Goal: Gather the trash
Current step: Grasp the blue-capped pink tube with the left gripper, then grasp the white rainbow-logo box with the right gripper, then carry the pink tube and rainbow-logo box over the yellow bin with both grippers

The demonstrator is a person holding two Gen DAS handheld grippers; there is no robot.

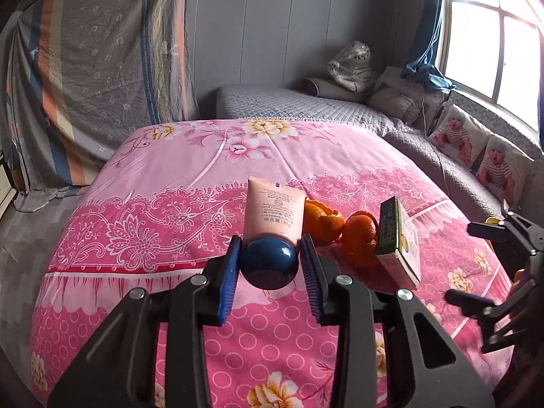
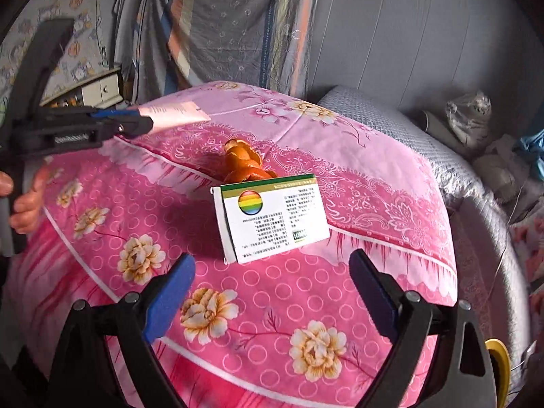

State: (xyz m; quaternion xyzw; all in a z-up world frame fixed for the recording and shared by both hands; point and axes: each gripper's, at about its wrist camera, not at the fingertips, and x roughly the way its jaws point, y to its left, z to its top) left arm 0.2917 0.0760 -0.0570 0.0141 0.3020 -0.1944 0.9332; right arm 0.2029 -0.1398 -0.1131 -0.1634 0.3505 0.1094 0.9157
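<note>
My left gripper [image 1: 270, 258] is shut on the dark blue cap of a pink hand-cream tube [image 1: 273, 209] and holds it above the pink floral cloth; the tube also shows in the right wrist view [image 2: 176, 115], lifted at the upper left. Orange peels [image 1: 340, 231] lie on the cloth just right of the tube. A white and green cardboard box [image 1: 399, 244] lies beside them. My right gripper [image 2: 272, 278] is open and empty, with the box [image 2: 272, 217] just ahead of its fingers and the peels [image 2: 246, 163] behind the box.
The pink cloth [image 2: 238, 323] covers a rounded table. A grey quilted bed [image 1: 306, 105] with a wrapped plush toy [image 1: 350, 64] and baby-print pillows [image 1: 476, 149] lies behind and right. A striped hanging sheet [image 1: 102, 68] stands at the back left. A window [image 1: 493, 34] is at the right.
</note>
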